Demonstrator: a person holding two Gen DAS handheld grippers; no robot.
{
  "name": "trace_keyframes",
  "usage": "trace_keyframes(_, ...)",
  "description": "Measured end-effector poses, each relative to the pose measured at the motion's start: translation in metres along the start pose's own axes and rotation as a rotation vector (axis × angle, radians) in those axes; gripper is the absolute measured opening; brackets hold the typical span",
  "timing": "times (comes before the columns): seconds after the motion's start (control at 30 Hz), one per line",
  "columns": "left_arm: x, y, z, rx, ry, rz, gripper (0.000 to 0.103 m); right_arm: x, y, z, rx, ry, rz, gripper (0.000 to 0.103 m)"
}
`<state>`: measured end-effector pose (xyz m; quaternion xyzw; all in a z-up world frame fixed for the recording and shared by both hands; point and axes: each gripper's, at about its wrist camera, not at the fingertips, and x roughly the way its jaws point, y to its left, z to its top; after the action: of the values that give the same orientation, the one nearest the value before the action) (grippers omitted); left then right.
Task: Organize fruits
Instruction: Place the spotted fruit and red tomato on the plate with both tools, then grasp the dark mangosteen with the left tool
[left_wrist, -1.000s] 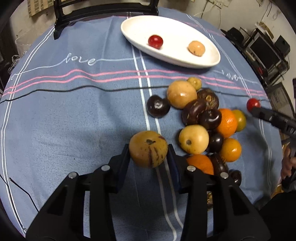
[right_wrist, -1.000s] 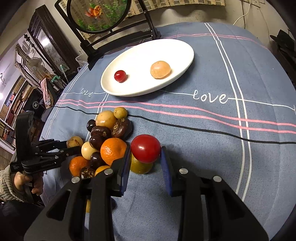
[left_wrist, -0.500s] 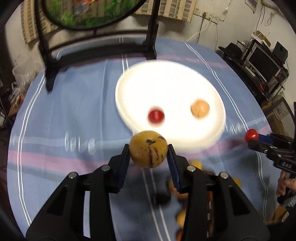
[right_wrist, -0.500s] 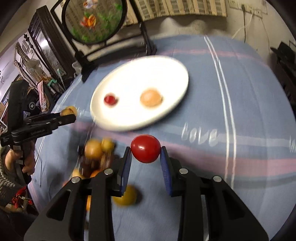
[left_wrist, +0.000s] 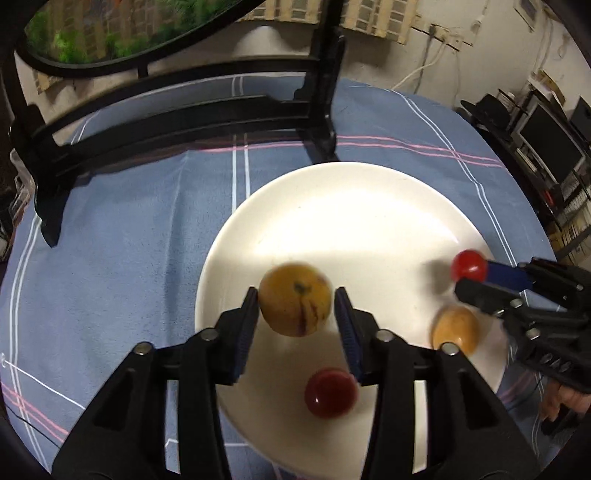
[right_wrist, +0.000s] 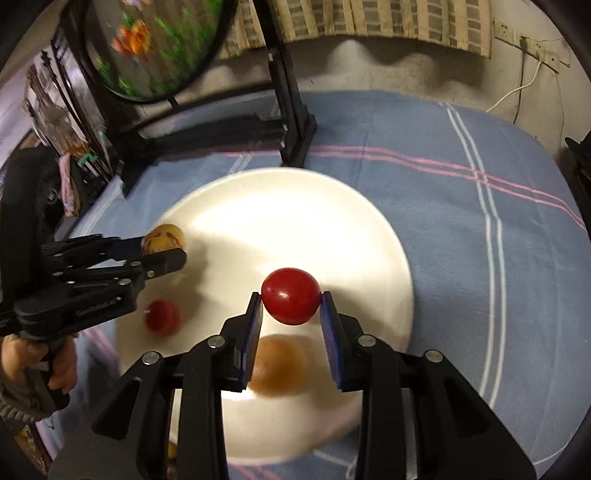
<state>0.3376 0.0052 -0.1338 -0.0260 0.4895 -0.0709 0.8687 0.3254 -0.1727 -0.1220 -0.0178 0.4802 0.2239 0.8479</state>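
Over the white oval plate (left_wrist: 369, 206), the left gripper (left_wrist: 295, 314) is opening around its speckled yellow fruit (left_wrist: 294, 304); the right gripper (right_wrist: 291, 306) clamps a red tomato (right_wrist: 290, 295). Release low, clear of the fruit already on the plate.

Two fruits (left_wrist: 330, 392) on plate (left_wrist: 351, 206) (stand (left_wrist: 177, 114) behind).

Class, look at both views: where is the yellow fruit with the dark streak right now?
The yellow fruit sits between the opening jaws of the left tool, over the near left part of the white plate, up-left of the loose red fruit.
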Motion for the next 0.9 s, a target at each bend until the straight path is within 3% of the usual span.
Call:
trace_keyframes(0.03,0.0,0.001,-0.001,-0.013,-0.009,0.0,0.063,0.002,0.004,0.0,-0.018,-0.001,-0.024,0.045)
trace_keyframes(0.07,-0.003,0.002,-0.003,-0.022,-0.019,0.007,0.07,0.001,0.006,0.0,-0.026,-0.012,-0.04,0.065)
trace_keyframes(0.2,-0.027,0.01,-0.011,-0.054,-0.055,0.025,0.076,-0.029,0.01,-0.009,-0.013,-0.102,-0.051,0.07)
trace_keyframes(0.27,-0.045,0.016,-0.02,-0.083,-0.07,0.023,0.085,-0.055,0.007,-0.023,0.044,-0.132,-0.017,0.073)
trace_keyframes(0.3,-0.054,0.018,-0.027,-0.096,-0.072,0.024,0.087,-0.063,0.006,-0.031,0.071,-0.13,-0.006,0.076)
trace_keyframes(0.37,-0.073,0.023,-0.049,-0.114,-0.066,0.032,0.088,-0.085,0.005,-0.063,0.135,-0.114,-0.015,0.097)
trace_keyframes(0.5,-0.102,0.028,-0.109,-0.122,-0.014,0.058,0.091,-0.12,0.006,-0.13,0.222,-0.073,-0.059,0.097)
trace_keyframes(0.57,-0.113,0.028,-0.144,-0.125,0.026,0.064,0.092,-0.138,0.001,-0.175,0.358,-0.056,0.002,0.098)
trace_keyframes(0.63,-0.119,0.025,-0.174,-0.12,0.068,0.063,0.092,-0.145,0.001,-0.2,0.427,-0.014,0.021,0.098)
trace_keyframes(0.7,-0.119,0.021,-0.194,-0.114,0.094,0.072,0.092,-0.156,0.001,-0.204,0.422,0.004,-0.063,0.098)
trace_keyframes(0.8,-0.115,0.012,-0.202,-0.075,0.091,0.073,0.092,-0.175,0.007,-0.206,0.419,-0.062,-0.007,0.099)
trace_keyframes(0.9,-0.107,0.0,-0.198,0.018,0.06,0.12,0.092,-0.186,0.016,-0.207,0.385,-0.074,0.027,0.102)
